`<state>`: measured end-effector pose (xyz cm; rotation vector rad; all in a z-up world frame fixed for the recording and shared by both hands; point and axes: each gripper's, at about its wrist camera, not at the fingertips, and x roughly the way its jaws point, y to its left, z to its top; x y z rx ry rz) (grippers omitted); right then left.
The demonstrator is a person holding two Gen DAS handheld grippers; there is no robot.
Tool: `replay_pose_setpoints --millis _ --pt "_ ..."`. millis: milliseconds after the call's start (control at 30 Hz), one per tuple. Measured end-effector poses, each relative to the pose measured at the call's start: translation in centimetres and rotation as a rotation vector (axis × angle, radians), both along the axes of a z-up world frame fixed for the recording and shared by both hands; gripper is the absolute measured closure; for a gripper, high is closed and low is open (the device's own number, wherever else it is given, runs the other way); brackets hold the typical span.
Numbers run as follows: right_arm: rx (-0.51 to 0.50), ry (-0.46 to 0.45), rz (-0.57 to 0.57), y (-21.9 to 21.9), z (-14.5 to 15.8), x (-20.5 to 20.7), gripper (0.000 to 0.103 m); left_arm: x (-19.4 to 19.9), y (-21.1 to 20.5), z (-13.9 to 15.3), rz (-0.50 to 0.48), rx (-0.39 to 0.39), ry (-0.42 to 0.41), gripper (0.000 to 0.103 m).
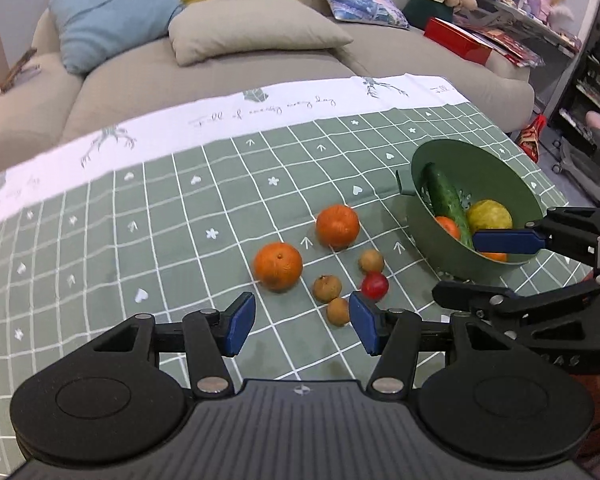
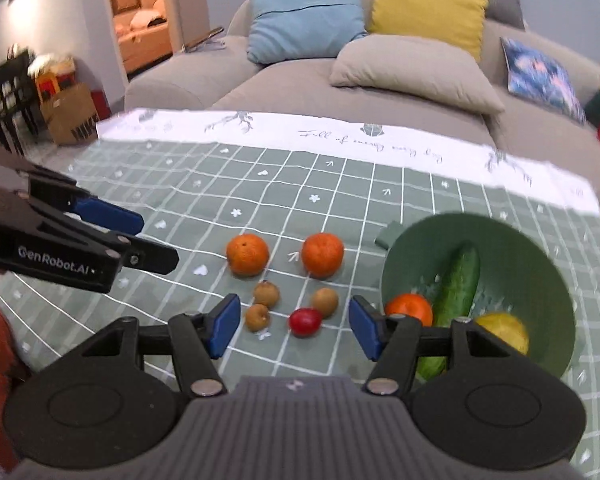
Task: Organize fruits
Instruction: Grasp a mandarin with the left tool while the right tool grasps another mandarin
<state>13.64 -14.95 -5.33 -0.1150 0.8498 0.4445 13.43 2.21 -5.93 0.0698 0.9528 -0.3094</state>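
Note:
Two oranges (image 1: 278, 266) (image 1: 337, 227) lie on the green checked tablecloth, with three small brown fruits (image 1: 327, 288) and a small red fruit (image 1: 375, 285) in front of them. A green bowl (image 1: 520, 184) to the right holds a cucumber (image 1: 446, 200), a yellow fruit (image 1: 490, 216) and an orange (image 1: 448, 227). My left gripper (image 1: 302, 322) is open and empty, just short of the loose fruits. My right gripper (image 2: 294, 326) is open and empty, hovering near the red fruit (image 2: 305, 322), left of the bowl (image 2: 540, 256).
A grey sofa (image 1: 220, 76) with blue, yellow, beige and patterned cushions stands behind the table. The cloth's white border (image 1: 228, 120) marks the far edge. Shelves with books stand at the far right (image 1: 500, 12). A box and crates stand at the far left (image 2: 68, 112).

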Motion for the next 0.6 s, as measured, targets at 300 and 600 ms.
replay_pose_setpoints --millis 300,600 --pt "-0.073 -0.001 0.152 1.7 -1.1 4.0 0.047 3.5 0.6 -2.2 0.041 -0.040 0.072 0.039" --pt "-0.213 -0.026 0.338 3.7 -2.7 9.0 0.056 8.0 0.5 -5.0 0.053 -0.042 0.151 0.039"
